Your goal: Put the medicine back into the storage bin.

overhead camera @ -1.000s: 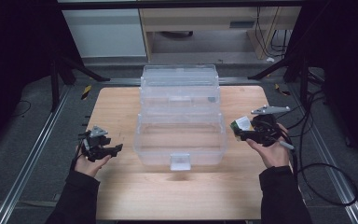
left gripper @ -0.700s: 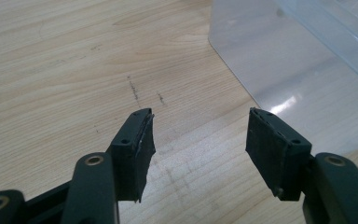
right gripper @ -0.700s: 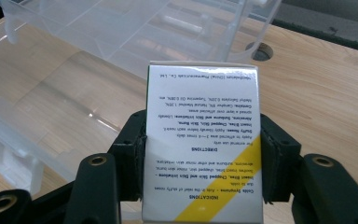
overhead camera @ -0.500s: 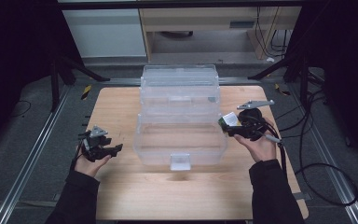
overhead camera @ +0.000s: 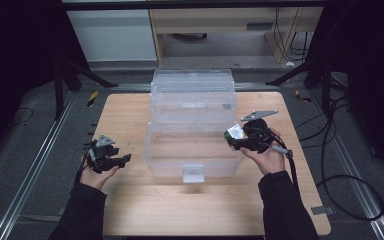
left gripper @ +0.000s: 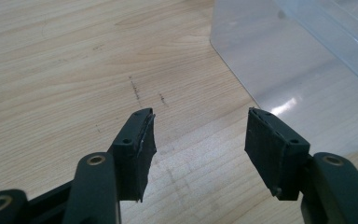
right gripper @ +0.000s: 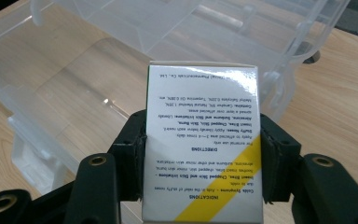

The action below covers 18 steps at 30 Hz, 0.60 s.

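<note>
A clear plastic storage box [overhead camera: 192, 125] stands open on the wooden table [overhead camera: 130, 110], its lid tilted back. My right gripper [overhead camera: 232, 137] is shut on a small white carton [right gripper: 203, 140] with printed text and a yellow stripe, holding it over the box's right rim [right gripper: 270, 88]. The carton [overhead camera: 235, 132] shows as a white and green spot at the gripper's tip in the high view. My left gripper [overhead camera: 122, 160] rests low over the table left of the box, jaws open with bare wood between the pads [left gripper: 142, 144]. The box's corner [left gripper: 261, 60] lies just beyond them.
A white latch tab [overhead camera: 192, 173] hangs at the box's front. Metal rails [overhead camera: 40, 165] run along both sides of the table, and black cables [overhead camera: 340, 165] lie on the floor at the right. A cabinet [overhead camera: 205, 30] stands behind the table.
My right gripper has carried the carton leftward, from beside the box to over its right rim. The left hand has stayed where it was.
</note>
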Each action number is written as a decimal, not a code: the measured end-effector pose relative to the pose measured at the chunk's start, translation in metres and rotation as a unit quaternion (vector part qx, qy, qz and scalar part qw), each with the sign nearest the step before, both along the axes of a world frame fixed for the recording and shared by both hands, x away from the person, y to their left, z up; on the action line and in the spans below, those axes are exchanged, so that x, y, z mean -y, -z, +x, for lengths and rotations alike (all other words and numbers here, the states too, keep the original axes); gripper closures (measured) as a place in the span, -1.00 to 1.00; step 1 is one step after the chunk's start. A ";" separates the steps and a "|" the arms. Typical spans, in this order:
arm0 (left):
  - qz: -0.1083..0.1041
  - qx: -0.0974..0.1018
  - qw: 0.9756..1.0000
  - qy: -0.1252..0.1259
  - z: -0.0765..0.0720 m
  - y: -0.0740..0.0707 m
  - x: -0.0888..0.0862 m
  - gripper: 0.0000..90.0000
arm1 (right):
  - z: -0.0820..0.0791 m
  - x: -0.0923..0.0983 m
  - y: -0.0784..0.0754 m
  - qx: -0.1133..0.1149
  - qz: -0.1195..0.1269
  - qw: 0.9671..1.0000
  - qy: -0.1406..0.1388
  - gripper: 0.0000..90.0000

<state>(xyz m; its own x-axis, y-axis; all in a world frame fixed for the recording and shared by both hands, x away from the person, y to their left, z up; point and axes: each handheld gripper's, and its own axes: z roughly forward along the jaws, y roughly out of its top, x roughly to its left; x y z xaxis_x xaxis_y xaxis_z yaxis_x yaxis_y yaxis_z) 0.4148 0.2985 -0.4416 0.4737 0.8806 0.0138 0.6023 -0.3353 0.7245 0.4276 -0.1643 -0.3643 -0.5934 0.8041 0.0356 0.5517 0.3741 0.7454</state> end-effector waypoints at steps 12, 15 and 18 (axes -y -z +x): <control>0.001 0.001 1.000 0.002 0.000 -0.001 0.000 -0.09 | 0.004 -0.009 0.023 -0.025 -0.020 0.999 -0.013 0.01; 0.001 0.001 1.000 0.002 0.000 -0.001 0.001 -0.09 | 0.005 -0.010 0.029 -0.030 -0.027 0.999 -0.017 0.00; 0.000 0.002 1.000 0.002 -0.001 -0.002 0.001 -0.09 | 0.005 -0.012 0.035 -0.038 -0.031 0.999 -0.018 0.00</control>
<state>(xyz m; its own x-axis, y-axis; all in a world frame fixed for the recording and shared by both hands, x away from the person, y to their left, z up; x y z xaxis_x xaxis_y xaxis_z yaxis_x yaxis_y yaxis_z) 0.4141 0.2978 -0.4396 0.4770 0.8788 0.0155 0.5977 -0.3373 0.7273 0.4331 -0.1525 -0.3992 -0.6200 0.7839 0.0325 0.5903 0.4388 0.6775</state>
